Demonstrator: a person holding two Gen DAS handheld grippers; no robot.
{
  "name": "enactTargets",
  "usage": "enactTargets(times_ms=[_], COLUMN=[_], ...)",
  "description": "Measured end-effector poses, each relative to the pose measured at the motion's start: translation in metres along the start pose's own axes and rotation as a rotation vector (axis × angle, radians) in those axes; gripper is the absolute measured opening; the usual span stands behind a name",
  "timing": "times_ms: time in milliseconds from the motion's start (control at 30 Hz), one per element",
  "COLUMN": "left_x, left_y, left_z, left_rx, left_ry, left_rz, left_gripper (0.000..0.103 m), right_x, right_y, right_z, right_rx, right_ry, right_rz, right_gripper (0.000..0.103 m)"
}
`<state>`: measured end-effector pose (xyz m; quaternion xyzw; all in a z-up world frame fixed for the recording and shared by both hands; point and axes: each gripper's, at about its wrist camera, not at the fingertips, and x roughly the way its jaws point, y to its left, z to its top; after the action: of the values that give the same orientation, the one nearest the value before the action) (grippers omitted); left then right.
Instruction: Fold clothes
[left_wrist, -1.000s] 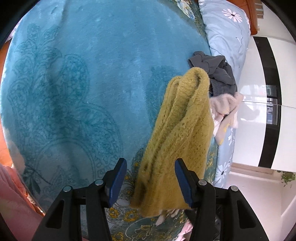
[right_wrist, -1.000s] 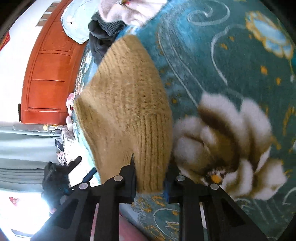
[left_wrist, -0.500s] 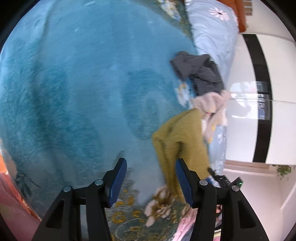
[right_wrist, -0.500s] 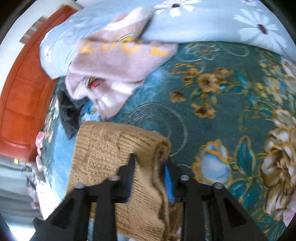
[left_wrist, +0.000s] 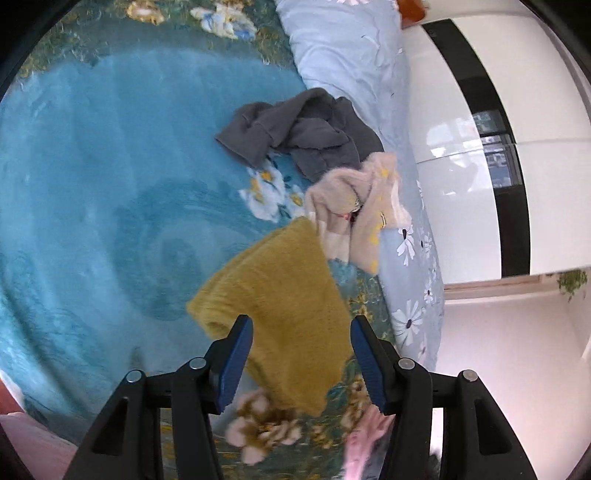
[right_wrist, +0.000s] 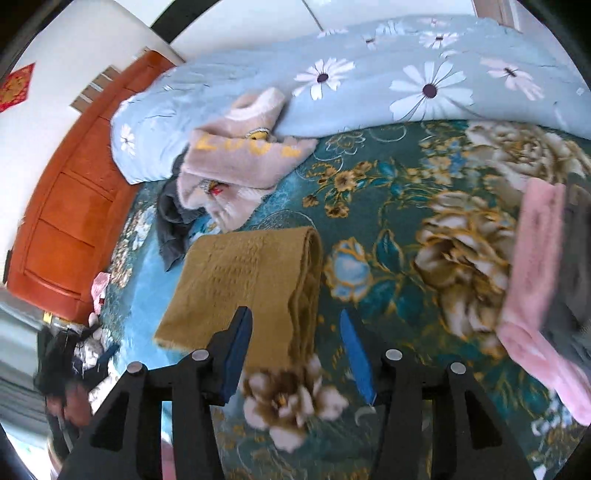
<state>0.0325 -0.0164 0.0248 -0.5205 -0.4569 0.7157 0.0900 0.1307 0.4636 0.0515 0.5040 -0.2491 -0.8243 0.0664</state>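
1. Left wrist view: the left gripper has its jaws spread wide and holds nothing. The folded mustard sweater lies flat on the teal floral blanket, directly ahead of the jaws and reaching toward 12 o'clock.
2. Right wrist view: the right gripper is likewise spread and empty. The mustard sweater sits ahead of it, offset toward 11 o'clock, with its doubled fold edge facing 3 o'clock.
3. Remaining items: a pale pink lettered sweater lies at 11 o'clock beyond the folded piece, partly draped on the light-blue daisy quilt. A dark grey garment is bunched just beside it (at 12 o'clock in the left view). Both are unfolded.
4. Finished stack: a pink folded garment rests at 3 o'clock in the right view, with something grey on top of it (too blurred to identify).
5. Step in hand, as judged: the mustard sweater appears complete and released; the work is between garments.
6. Next move, as judged: either carry the folded sweater to the stack at 3 o'clock, or draw the pale pink lettered sweater onto open blanket. The latter calls for two separated pinch points, so that the knit spreads flat rather than bunching.
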Motion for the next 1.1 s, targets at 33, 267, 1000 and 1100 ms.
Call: enactTargets(times_ms=[33,267,1000,1100], left_x=[0.006,0.043,0.151,0.159], left_y=[-0.005,-0.024,0.056,0.06], left_z=[0.003,0.033,0.069,0.069], left_rx=[-0.021,0.073,-0.088,-0.093], left_ry=[0.015,0.08,0.332,0.358], left_rz=[-0.014,0.036,0.171,0.161], left_gripper=[0.059,0.06,0.082,0.083], right_x=[-0.008,-0.005,0.179,0.187], right_y=[-0.001,-0.012,-0.054,-0.057], right_z=[-0.005,-0.022,0.0,0.0], right_rx=[-0.006,0.026,0.346,0.363], right_ry=[-0.007,0.015,0.229,0.237], right_rz=[-0.001,0.014,0.177,0.186], right_gripper=[0.051,0.051,0.065,0.066])
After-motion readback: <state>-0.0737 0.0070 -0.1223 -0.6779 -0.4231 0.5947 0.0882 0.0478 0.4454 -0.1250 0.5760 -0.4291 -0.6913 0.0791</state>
